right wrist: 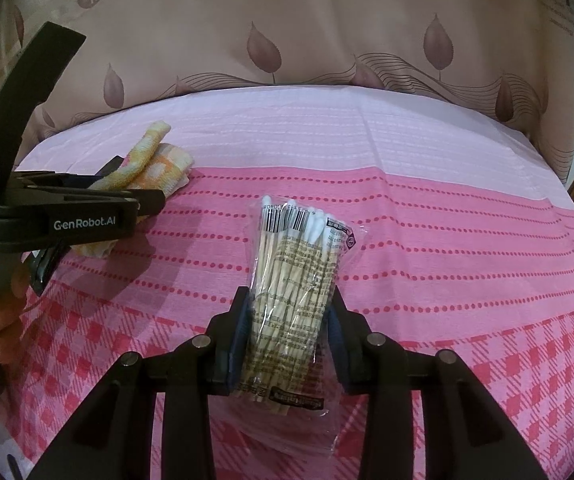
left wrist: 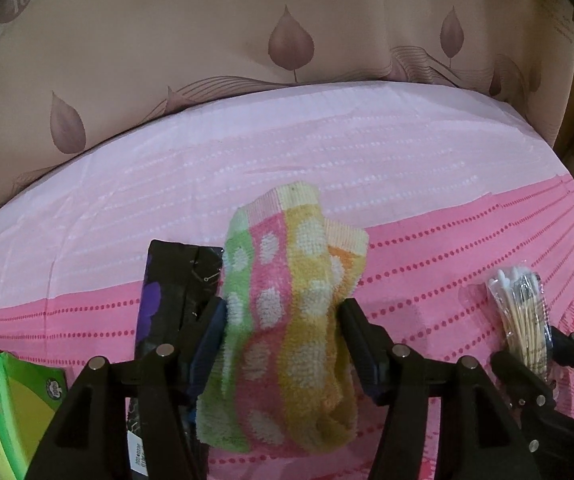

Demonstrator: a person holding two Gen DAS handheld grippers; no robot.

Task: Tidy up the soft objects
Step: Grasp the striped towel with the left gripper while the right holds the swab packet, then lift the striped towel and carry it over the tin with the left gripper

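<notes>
My left gripper (left wrist: 283, 312) is shut on a folded towel (left wrist: 287, 320) with green, pink, yellow and orange stripes and white dots; the towel sticks out forward over the pink bedsheet (left wrist: 327, 152). My right gripper (right wrist: 291, 304) is shut on a clear packet of cotton swabs (right wrist: 293, 280) with wooden sticks. That packet also shows at the right in the left wrist view (left wrist: 521, 316). The left gripper and the towel (right wrist: 155, 160) show at the left in the right wrist view.
A black packet with a purple print (left wrist: 171, 300) lies just left of the towel. A green and yellow box (left wrist: 11, 404) sits at the lower left. A beige leaf-print headboard (left wrist: 287, 40) stands behind the bed. A hand (right wrist: 3, 320) holds the left gripper.
</notes>
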